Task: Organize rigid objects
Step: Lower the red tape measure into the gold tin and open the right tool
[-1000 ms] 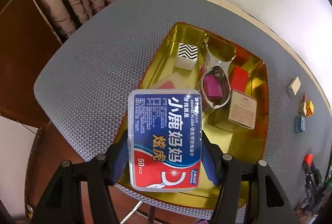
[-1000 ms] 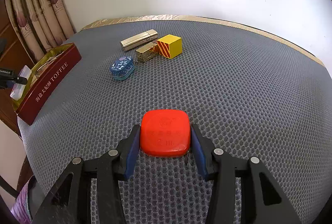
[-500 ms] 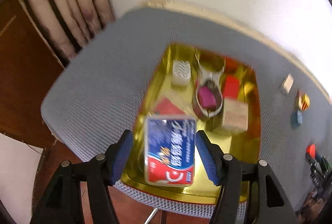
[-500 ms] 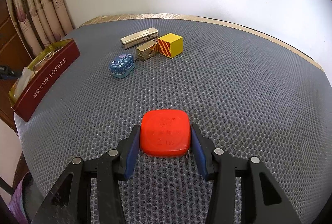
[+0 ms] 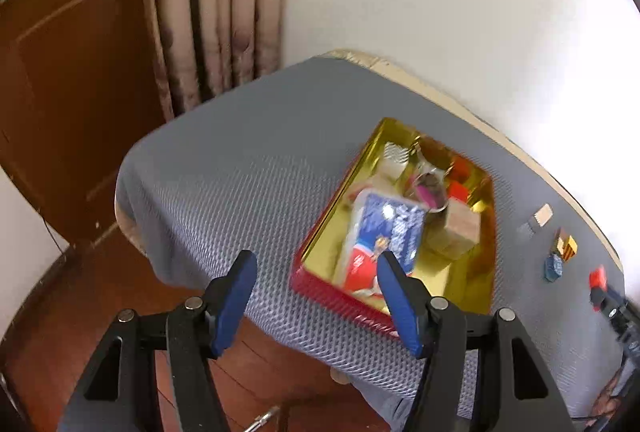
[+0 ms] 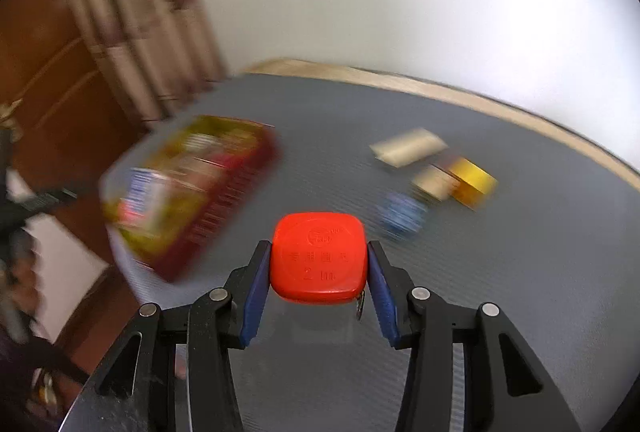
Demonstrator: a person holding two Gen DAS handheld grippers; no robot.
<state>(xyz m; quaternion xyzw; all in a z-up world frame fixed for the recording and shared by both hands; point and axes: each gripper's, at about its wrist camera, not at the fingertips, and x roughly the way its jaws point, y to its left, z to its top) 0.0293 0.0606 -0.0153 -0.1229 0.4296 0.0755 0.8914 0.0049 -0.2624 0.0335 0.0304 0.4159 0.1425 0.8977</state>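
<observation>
Right gripper [image 6: 316, 268] clamps red tape measure [image 6: 318, 256].
Left gripper [image 5: 312, 296] released; floss box [image 5: 384, 240] ahead-right in tin [image 5: 340, 296].

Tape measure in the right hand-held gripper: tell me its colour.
Plain red, with raised lettering on the tape measure; the right wrist view shows it best.

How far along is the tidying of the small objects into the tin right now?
Partly done. The blue-and-red floss box lies in the gold-lined red tin with a wooden block and other bits, and the left gripper is open and empty. The right gripper holds the red square tape measure. Left on the grey mat: a blue tin, yellow striped cube and two gold pieces.
</observation>
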